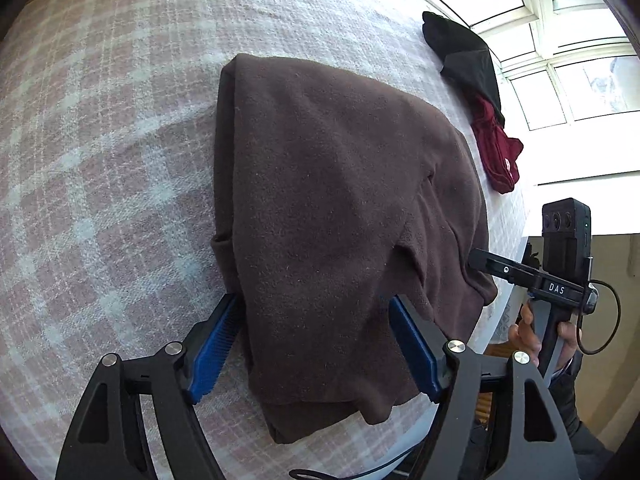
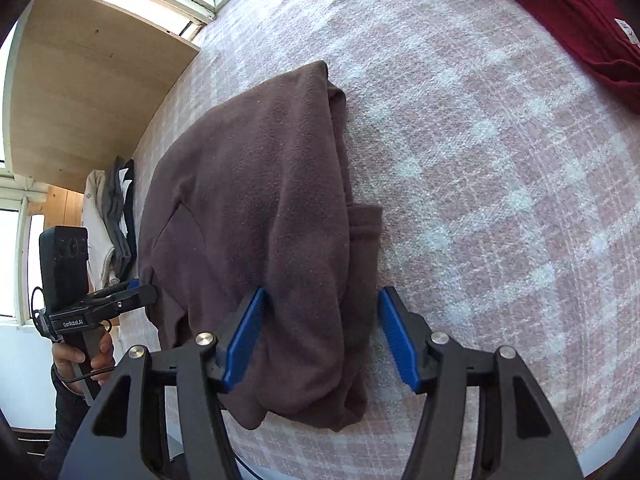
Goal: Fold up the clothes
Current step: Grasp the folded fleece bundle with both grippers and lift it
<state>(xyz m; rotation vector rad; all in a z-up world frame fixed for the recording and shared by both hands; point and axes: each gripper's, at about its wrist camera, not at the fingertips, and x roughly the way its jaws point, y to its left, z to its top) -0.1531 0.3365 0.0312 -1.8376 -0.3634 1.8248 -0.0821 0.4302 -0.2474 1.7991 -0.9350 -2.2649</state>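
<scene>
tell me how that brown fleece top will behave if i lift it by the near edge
Likely floppy: the brown fleece top lies in soft rounded folds, so the layers would probably droop and unfold. Its fuzzy nap suggests the blue pads would grip rather than slip. It looks bulky but probably light.

Bright windows (image 1: 568,52), pink checked bedcover (image 1: 100,160)
</scene>
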